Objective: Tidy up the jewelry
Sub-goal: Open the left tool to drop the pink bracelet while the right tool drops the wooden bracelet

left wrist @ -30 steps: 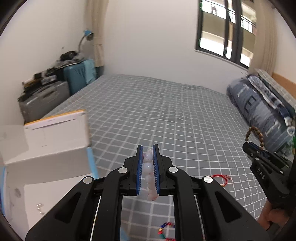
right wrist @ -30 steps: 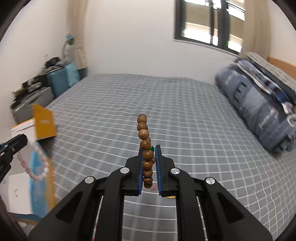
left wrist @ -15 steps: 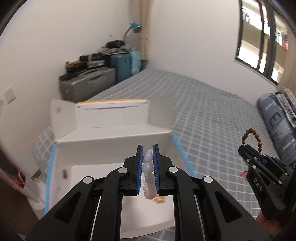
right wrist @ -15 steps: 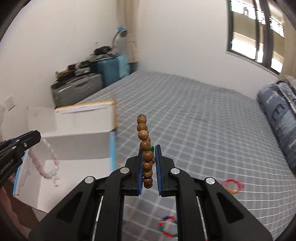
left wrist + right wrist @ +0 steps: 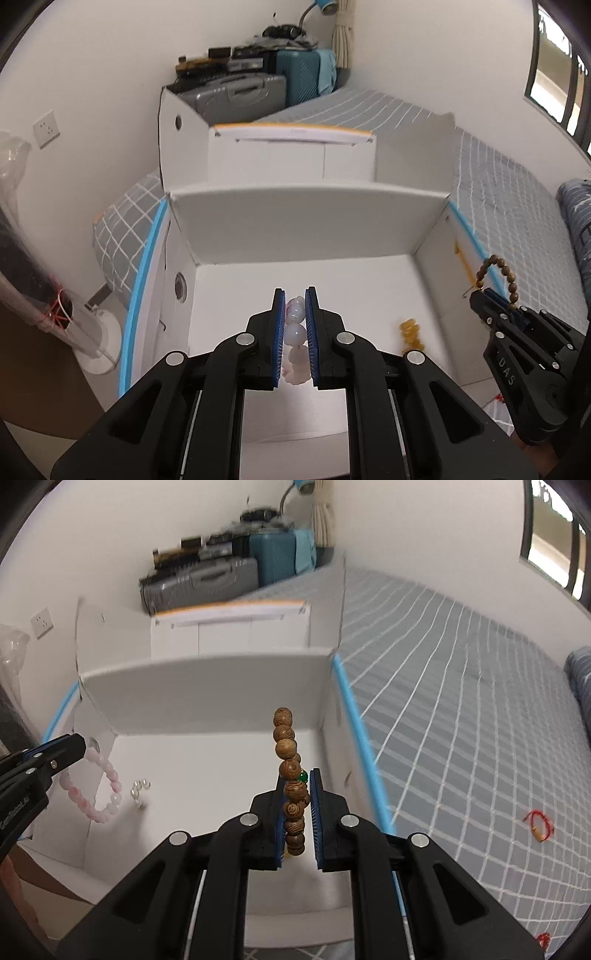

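My left gripper (image 5: 295, 299) is shut on a pale pink bead bracelet (image 5: 295, 328), held over the floor of an open white cardboard box (image 5: 306, 218). The same pink bracelet (image 5: 107, 794) hangs in a loop from the left gripper (image 5: 79, 746) in the right wrist view. My right gripper (image 5: 298, 775) is shut on a brown wooden bead bracelet (image 5: 290, 771) with a green bead, above the box's right side. That wooden bracelet (image 5: 495, 271) and the right gripper (image 5: 480, 297) show at the right of the left wrist view.
Inside the box lie amber beads (image 5: 412, 334) and small clear earrings (image 5: 140, 788). The box sits on a grey checked bed (image 5: 461, 701) with a red string bracelet (image 5: 541, 825) on it. Suitcases (image 5: 240, 92) stand by the wall, a pale stand (image 5: 98, 343) beside the bed.
Both grippers have swung left from over the bed to over the open white box and dipped toward it. Each keeps its bracelet clamped.
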